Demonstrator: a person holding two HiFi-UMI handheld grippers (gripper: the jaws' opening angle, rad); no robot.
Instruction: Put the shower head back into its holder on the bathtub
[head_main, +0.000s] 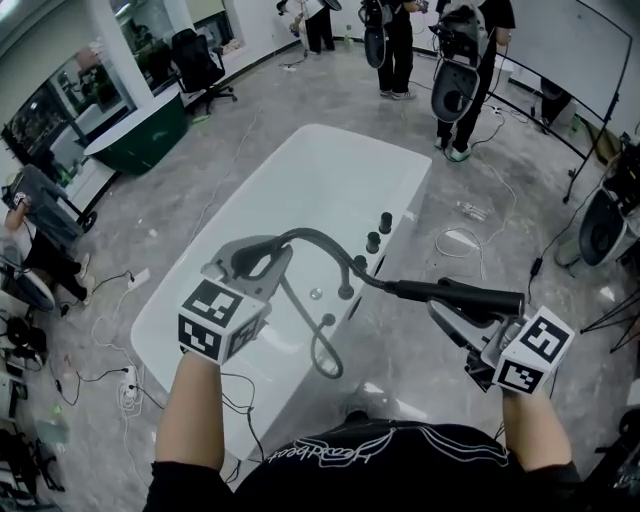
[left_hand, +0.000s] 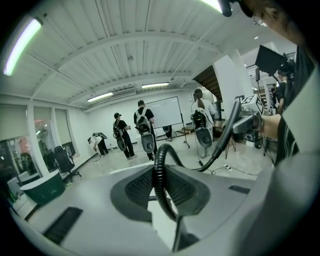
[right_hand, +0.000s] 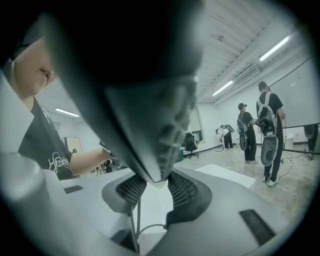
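Observation:
A white bathtub (head_main: 400, 165) stands in the middle of the floor, with black tap knobs (head_main: 373, 242) and fittings along its right rim. My left gripper (head_main: 262, 252) hangs over the tub, shut on the black ribbed hose (head_main: 310, 236). In the left gripper view the hose (left_hand: 159, 172) runs up between the pads of that gripper (left_hand: 159, 187). From there the hose arcs right to the black shower head (head_main: 455, 294). My right gripper (head_main: 445, 306) is shut on it beside the tub's right rim. The shower head (right_hand: 150, 100) fills the right gripper view above the right gripper (right_hand: 152, 187).
Several people (head_main: 395, 45) with gear stand at the far end of the room. A dark green tub (head_main: 140, 140) and an office chair (head_main: 195, 62) are at the upper left. Cables (head_main: 460, 240) lie on the floor right of the bathtub, and stands (head_main: 600, 225) at the far right.

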